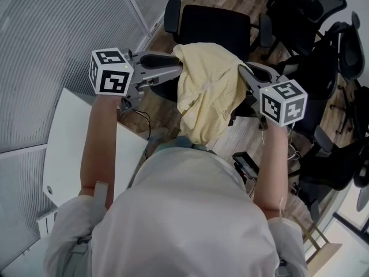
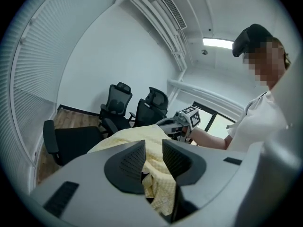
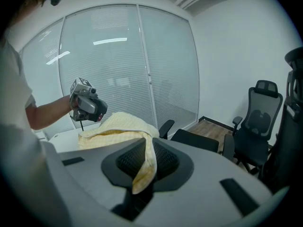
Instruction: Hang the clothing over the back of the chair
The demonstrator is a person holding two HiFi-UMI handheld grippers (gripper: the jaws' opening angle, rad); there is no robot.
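Observation:
A pale yellow garment [image 1: 207, 91] hangs bunched between my two grippers, held up in the air in front of me. My left gripper [image 1: 180, 62] is shut on its upper left corner; in the left gripper view a thick fold [image 2: 152, 167] fills the space between the pads. The right gripper [image 1: 242, 71] is shut on the upper right edge, and a strip of cloth [image 3: 144, 167] hangs out between its pads. A black office chair [image 1: 213, 25] with two armrests stands just beyond and below the garment. The cloth hides part of the chair.
A white table [image 1: 69, 149] stands at my left against a glass wall with blinds [image 1: 52, 27]. Several black mesh office chairs [image 1: 323, 68] crowd the right side. A small dark box with cables [image 1: 245, 165] lies on the wooden floor near my feet.

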